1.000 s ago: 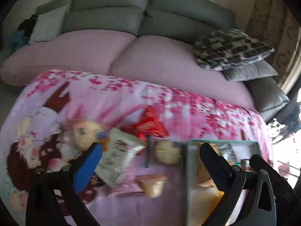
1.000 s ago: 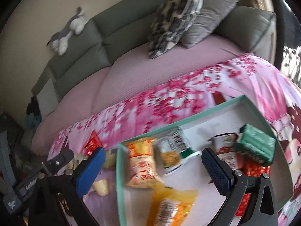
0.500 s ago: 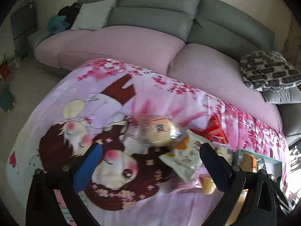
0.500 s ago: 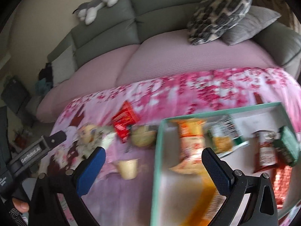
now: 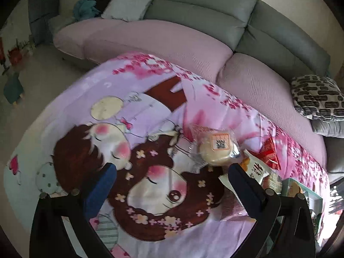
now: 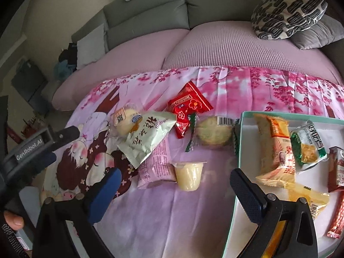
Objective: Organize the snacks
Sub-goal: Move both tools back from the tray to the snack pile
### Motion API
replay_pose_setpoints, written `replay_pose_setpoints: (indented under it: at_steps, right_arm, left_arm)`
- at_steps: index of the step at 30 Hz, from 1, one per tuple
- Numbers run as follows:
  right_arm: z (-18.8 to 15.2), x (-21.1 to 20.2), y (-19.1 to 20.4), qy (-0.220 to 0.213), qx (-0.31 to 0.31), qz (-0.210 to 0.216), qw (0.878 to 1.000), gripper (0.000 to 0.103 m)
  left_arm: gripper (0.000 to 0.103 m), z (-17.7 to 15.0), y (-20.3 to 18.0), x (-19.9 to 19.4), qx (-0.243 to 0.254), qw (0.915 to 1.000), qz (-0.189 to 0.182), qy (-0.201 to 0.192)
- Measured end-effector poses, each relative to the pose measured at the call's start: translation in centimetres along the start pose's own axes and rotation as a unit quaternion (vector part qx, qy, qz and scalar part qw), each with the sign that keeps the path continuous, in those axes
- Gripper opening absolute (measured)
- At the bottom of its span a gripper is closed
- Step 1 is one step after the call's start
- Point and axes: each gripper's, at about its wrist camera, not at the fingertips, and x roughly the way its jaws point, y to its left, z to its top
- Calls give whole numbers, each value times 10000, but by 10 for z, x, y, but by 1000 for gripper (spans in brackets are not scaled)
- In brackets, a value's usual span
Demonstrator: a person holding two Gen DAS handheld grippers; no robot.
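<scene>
The right gripper (image 6: 175, 190) is hanging over the cloth (image 6: 163, 215) with its jaws wide and just beginning to close, nothing between them yet; the jelly cup (image 6: 189, 175) is sitting a little ahead of the gap. The left gripper (image 5: 171, 185) is also spread and empty, hovering over the cartoon print, with the wrapped bun (image 5: 217, 148) lying ahead toward its right finger.

Loose snacks are waiting on the cloth to the left of the box (image 6: 238, 150): the bun in clear film, a pale green pouch (image 6: 148, 137) leaning on it, a red packet (image 6: 189, 107), a round cake (image 6: 211, 133) against the box wall, a pink packet (image 6: 154, 167) and the cup. Several packets are already lying in the box.

The cup is probably handling as light but stiff, with smooth, tapered plastic walls and a foil lid; gripping across its middle seems safest, gently, since the lid could burst. The pouch and packets are looking crinkly, puffed and slippery, best pinched at a sealed edge. The bun is likely soft and crushable, its film loose enough to slide
</scene>
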Motion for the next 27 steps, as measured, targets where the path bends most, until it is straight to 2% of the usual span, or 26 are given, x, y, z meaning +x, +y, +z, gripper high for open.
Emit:
replay_pose_setpoints:
  at_steps: [5,8,10,17,19,23,27]
  right_arm:
    - [-3,11,-8,103,114,0,9999,84]
    - [-4,17,-12,153,173,47,9997,72]
    - [-5,20,-14,197,160,36,9997,61]
    - [-7,32,-11,287,41,-22,9996,51]
    - [-8,36,-11,296,31,-48,9995,43]
    - [-9,41,-13,315,59,-54,9995,43]
    - [-8,45,-14,278,60,-97,9995,43]
  left_arm:
    - [103,-1,-8,5,43,9999,-146,32]
    - [103,-1,-10,7,48,9998,-214,21]
    - [103,-2,-10,13,18,9996,-260,126]
    - [103,-3,-19,29,81,9981,-463,394]
    - [103,-3,-20,34,81,9977,-496,462]
    - [103,0,-25,40,147,9964,-639,539]
    - [103,4,-38,44,435,9948,-691,600]
